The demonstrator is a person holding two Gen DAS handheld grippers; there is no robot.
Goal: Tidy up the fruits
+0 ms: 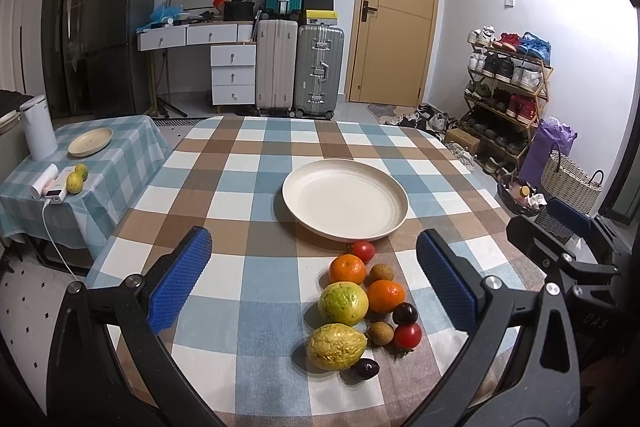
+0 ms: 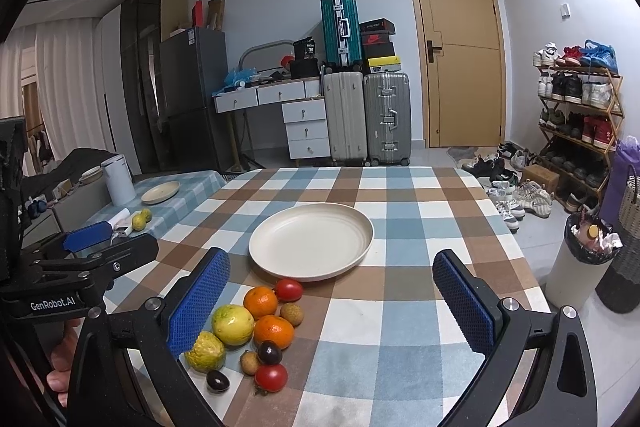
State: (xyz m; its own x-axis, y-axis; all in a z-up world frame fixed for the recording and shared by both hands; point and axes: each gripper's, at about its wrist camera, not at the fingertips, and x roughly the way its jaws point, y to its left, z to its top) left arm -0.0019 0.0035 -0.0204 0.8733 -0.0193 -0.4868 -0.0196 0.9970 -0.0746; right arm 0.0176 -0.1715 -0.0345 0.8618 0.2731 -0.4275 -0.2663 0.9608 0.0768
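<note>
Left wrist view: left gripper (image 1: 314, 277) up over the checked counter (image 1: 248, 163) with jaws wide apart and nothing in them, a white plate (image 1: 345, 205) in the middle, and just in front of it a small heap of fruits (image 1: 362, 311) touching each other, with two oranges, two red tomatoes, two yellow-green ones, two dark plums and two little brown ones. Right wrist view: right gripper (image 2: 332, 303) over the same counter with jaws wide apart and holding nothing, plate (image 2: 311, 241) ahead, fruits (image 2: 252, 335) low and to the left by the left blue pad.
</note>
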